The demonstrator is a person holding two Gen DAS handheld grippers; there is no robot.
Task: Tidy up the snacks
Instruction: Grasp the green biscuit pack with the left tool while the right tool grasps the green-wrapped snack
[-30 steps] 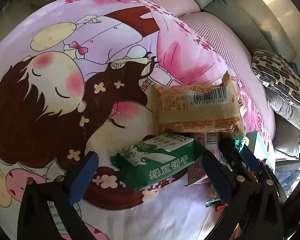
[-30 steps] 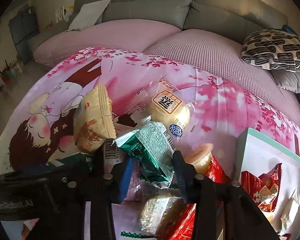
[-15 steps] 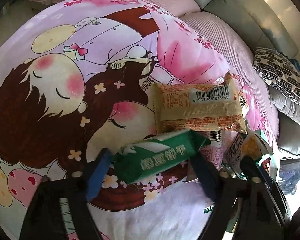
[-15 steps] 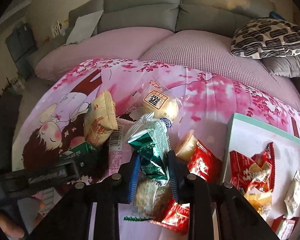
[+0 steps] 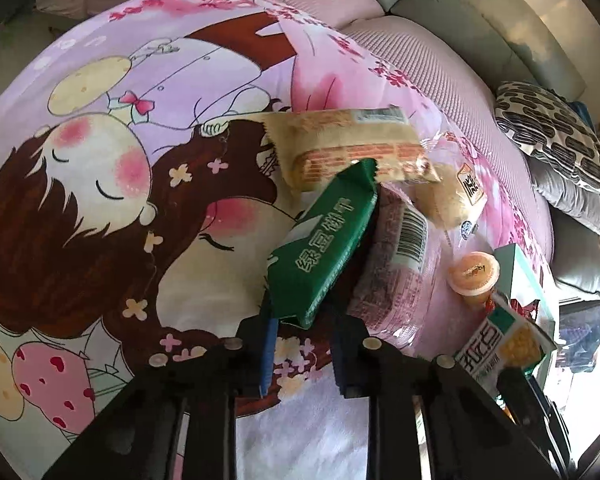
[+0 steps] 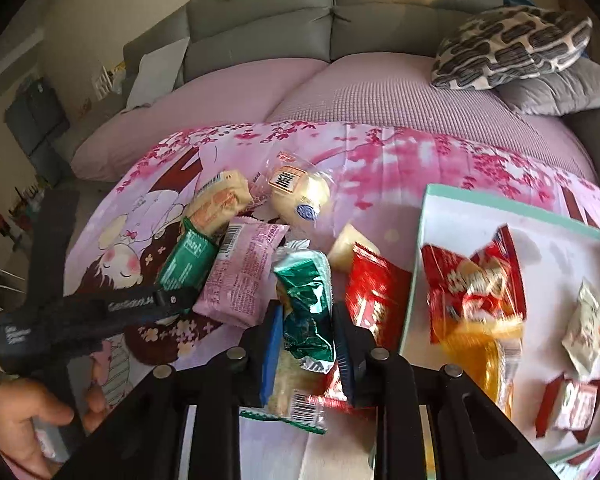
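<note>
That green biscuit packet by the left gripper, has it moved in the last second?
Yes. The green biscuit packet lay flat on the cartoon blanket; now the closing left gripper has tipped it up.

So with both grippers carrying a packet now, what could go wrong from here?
The left gripper, jaws closing, pinches only one end of the green biscuit pack, so it could swing or slip. The right gripper holds a crinkly green foil packet; dropped carelessly, it may miss the teal box.
</note>
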